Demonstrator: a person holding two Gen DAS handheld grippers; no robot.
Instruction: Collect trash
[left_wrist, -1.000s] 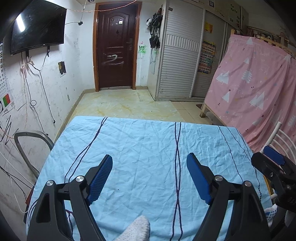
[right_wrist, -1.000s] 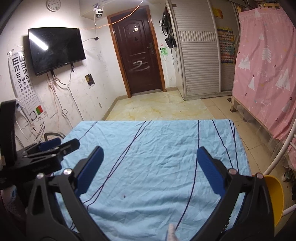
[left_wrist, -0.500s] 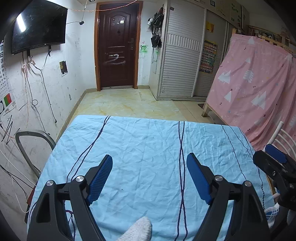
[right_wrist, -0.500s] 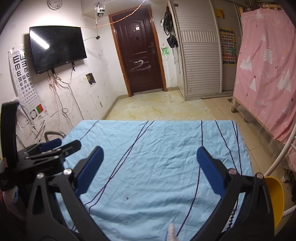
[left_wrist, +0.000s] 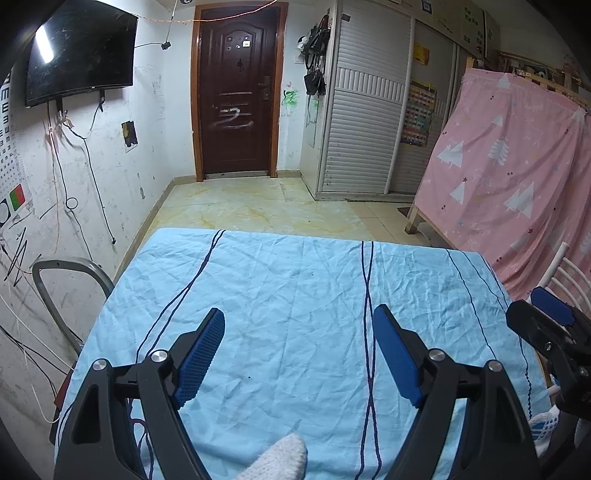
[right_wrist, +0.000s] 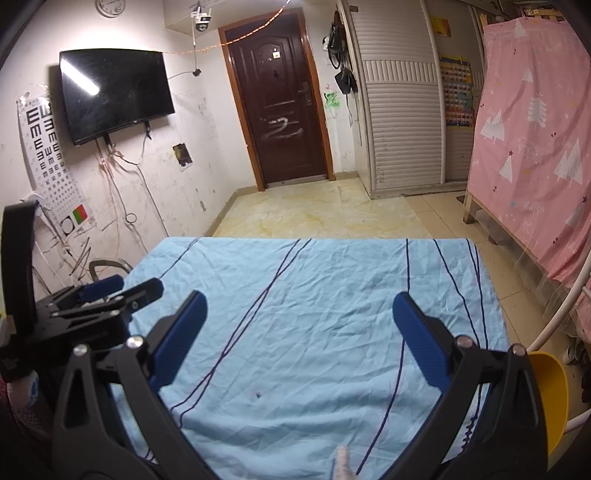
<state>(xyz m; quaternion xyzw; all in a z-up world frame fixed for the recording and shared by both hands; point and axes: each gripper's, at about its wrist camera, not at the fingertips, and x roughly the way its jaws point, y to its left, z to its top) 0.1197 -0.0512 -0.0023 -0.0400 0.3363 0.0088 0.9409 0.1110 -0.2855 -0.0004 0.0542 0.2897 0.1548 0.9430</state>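
Hovering above the blue striped cloth (left_wrist: 295, 314), both tools are held level and side by side, a stance that seems chosen to survey the surface before anything is picked. The left gripper (left_wrist: 299, 332) fills the lower half of its own view, its blue pads spread wide with nothing between them. The right gripper (right_wrist: 299, 314) is posed alike in the lower half of the right wrist view, fingers equally far apart and empty. Each tool is seen at the edge of the other's frame: the right one at the lower right of the left view, the left one at the lower left of the right view.

No trash can be made out on the cloth; only a tiny dark speck (right_wrist: 258, 395) is seen low in the centre of the right view, too small to identify. A yellow bin (right_wrist: 550, 391) is glimpsed at the lower right edge of that view, beside the cloth's corner, probably placed there to receive whatever is gathered. A white gloved fingertip (left_wrist: 280, 458) is seen at the bottom centre of the left view.
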